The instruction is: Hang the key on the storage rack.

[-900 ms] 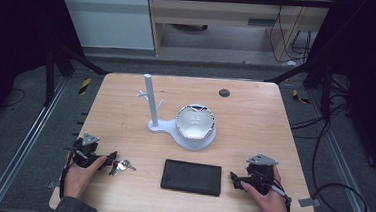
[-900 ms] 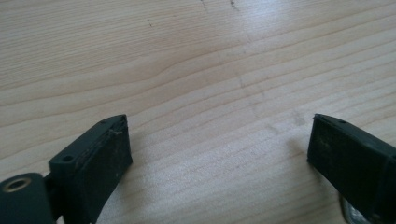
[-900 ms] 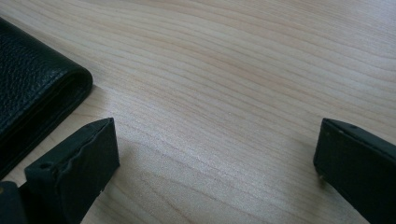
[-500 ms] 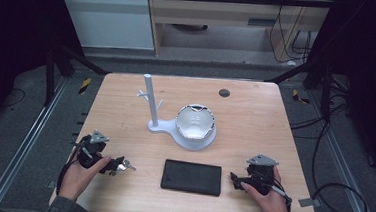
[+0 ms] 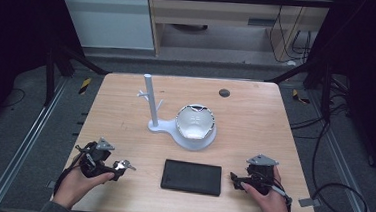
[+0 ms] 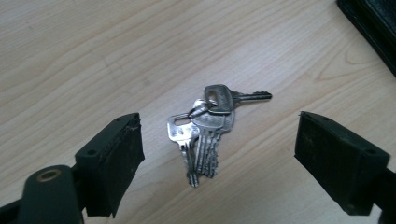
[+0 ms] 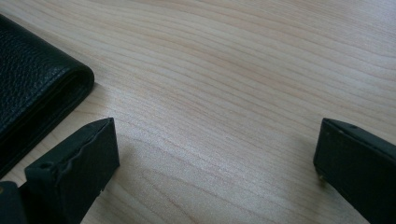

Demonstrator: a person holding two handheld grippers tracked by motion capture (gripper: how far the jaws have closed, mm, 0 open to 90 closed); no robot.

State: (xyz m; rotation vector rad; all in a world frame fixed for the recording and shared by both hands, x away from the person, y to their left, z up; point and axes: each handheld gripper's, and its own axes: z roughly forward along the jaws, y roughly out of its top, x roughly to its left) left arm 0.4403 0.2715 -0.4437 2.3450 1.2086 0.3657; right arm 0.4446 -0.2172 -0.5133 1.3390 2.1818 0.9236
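A bunch of silver keys (image 6: 205,126) on a ring lies flat on the wooden table (image 5: 255,120), near its front left (image 5: 124,165). My left gripper (image 6: 219,161) is open, with one jaw on each side of the keys and neither touching them. In the high view the left gripper (image 5: 115,170) is held low by a hand. A black leather wallet (image 5: 191,177) lies at the front centre. My right gripper (image 5: 235,181) is open just right of the wallet (image 7: 32,88), with bare wood between the jaws (image 7: 215,168).
A white stand (image 5: 189,131) with an upright peg post (image 5: 150,101) and a round bowl sits mid-table. A small dark disc (image 5: 224,93) lies near the far edge. The wallet's corner (image 6: 373,28) shows beyond the left gripper. Dark frame legs and cables surround the table.
My left gripper has moved right along the front edge and now has the keys between its open jaws. The right gripper has not moved.
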